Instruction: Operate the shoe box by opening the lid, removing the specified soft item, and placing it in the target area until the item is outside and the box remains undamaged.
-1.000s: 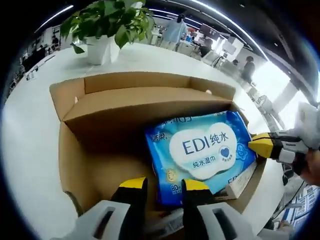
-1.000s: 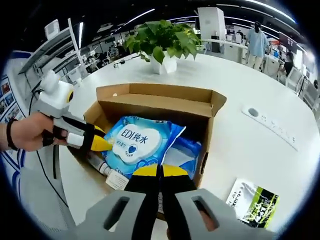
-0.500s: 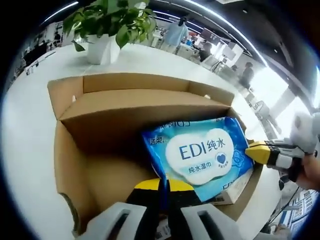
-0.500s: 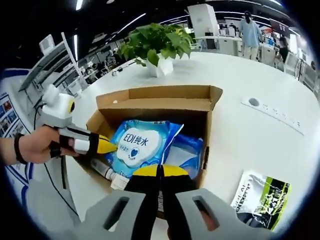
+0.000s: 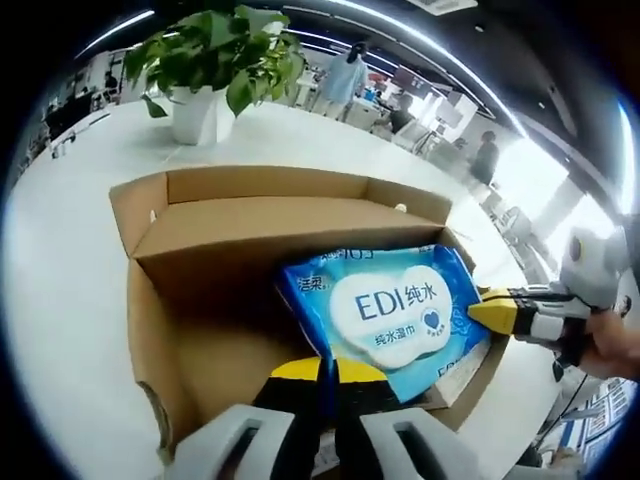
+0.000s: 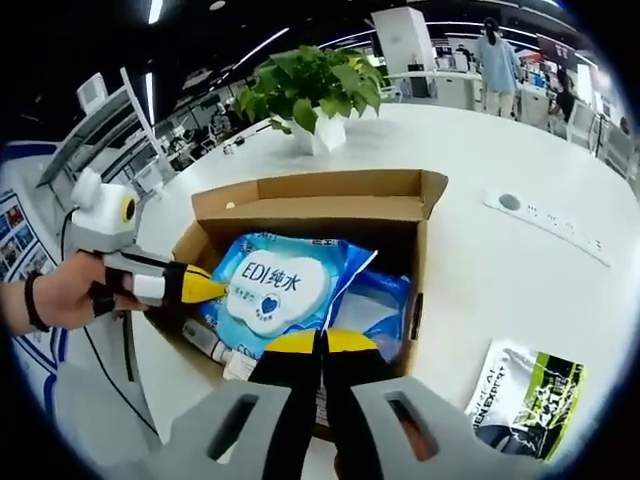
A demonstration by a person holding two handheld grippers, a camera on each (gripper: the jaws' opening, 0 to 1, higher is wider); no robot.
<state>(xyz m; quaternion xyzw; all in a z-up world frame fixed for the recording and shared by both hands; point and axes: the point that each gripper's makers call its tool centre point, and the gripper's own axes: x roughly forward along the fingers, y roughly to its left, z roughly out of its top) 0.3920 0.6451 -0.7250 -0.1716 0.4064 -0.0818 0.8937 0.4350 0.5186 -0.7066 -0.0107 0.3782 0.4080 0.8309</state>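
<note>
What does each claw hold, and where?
The left claw seems shut on the blue wipes pack at its near edge; the right claw, shut, touches the opposite edge, grip unclear.

One box [image 6: 330,215], two wipe packs [image 6: 272,285], one plant [image 6: 310,85].

The blue wipes pack [image 5: 385,318] lying in the open cardboard box [image 5: 160,300] is showing a white cloud-shaped label with "EDI 纯水" in big blue letters. Under it a smaller line is reading "纯水湿巾", with a small blue heart beside it. More small print is running along the far edge of the pack, but it is too small to read. On the tabletop [image 6: 480,270], right of the box, a black and green packet [image 6: 524,392] is carrying text too blurred to read.
</note>
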